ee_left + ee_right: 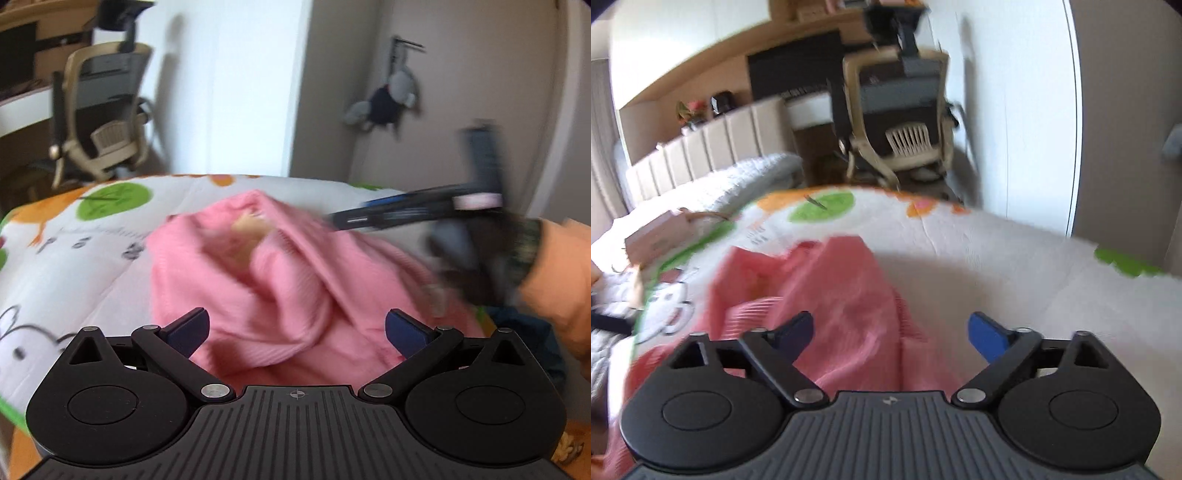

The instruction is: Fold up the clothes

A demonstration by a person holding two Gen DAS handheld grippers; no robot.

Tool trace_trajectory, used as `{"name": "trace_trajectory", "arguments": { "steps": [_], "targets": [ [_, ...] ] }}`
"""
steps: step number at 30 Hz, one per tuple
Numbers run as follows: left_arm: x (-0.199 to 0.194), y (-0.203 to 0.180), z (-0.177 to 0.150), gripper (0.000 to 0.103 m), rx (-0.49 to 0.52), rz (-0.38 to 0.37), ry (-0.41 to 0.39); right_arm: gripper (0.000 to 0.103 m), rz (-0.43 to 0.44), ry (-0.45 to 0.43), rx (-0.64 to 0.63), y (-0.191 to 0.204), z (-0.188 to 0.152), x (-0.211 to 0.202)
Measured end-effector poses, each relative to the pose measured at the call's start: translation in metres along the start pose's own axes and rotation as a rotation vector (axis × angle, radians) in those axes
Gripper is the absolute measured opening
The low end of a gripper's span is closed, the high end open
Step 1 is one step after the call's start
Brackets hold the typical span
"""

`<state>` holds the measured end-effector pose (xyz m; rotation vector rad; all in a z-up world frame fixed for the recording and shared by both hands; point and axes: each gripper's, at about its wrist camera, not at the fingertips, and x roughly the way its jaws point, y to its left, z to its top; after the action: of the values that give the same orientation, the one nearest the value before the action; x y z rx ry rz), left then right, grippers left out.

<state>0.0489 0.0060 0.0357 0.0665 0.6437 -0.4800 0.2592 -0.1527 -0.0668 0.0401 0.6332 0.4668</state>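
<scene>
Left wrist view: the left gripper [297, 334] is spread wide, holding nothing; the pink garment [280, 273] lies crumpled on the quilt [74, 258] just ahead between its fingers; the right gripper [406, 214], blurred, reaches in ahead-right.

Right wrist view: the right gripper [890, 336] is spread wide and empty; the garment [842, 306] sits ahead-left, under its left finger [796, 334].

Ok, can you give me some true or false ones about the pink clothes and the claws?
1. The pink garment lies crumpled on the bed cover. True.
2. The left claw is shut on the garment. False: its fingers stand wide apart and grip nothing.
3. The right claw is open. True.
4. The bed cover is plain blue. False: it is white with green and orange cartoon prints.
5. An office chair stands beyond the bed. True.
6. The garment is neatly folded. False: it is bunched up in a heap.
</scene>
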Motion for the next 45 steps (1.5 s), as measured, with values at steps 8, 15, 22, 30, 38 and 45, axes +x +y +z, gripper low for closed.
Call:
{"name": "trace_trajectory", "arguments": {
  "steps": [8, 15, 22, 30, 38, 45],
  "targets": [
    [0.017, -0.026, -0.002, 0.103, 0.145, 0.021, 0.000, 0.035, 0.010, 0.102, 0.059, -0.004, -0.040, 0.001],
    [0.053, -0.048, -0.005, 0.103, 0.318, 0.045, 0.027, 0.065, 0.010, 0.023, -0.150, 0.012, -0.065, -0.085],
    [0.096, -0.041, 0.010, 0.037, 0.297, 0.038, 0.075, 0.078, 0.135, -0.054, -0.299, 0.043, -0.073, -0.127],
    [0.046, 0.035, 0.050, 0.013, 0.016, 0.120, -0.079, 0.061, 0.205, 0.021, -0.513, 0.098, -0.103, -0.099],
    [0.001, 0.145, 0.067, 0.009, -0.187, 0.437, -0.216, 0.002, -0.139, -0.138, -0.280, 0.003, -0.011, -0.095],
    [-0.005, 0.212, 0.026, 0.010, -0.442, 0.492, -0.149, 0.059, -0.065, -0.112, -0.193, -0.022, 0.002, -0.108]
  ]
}}
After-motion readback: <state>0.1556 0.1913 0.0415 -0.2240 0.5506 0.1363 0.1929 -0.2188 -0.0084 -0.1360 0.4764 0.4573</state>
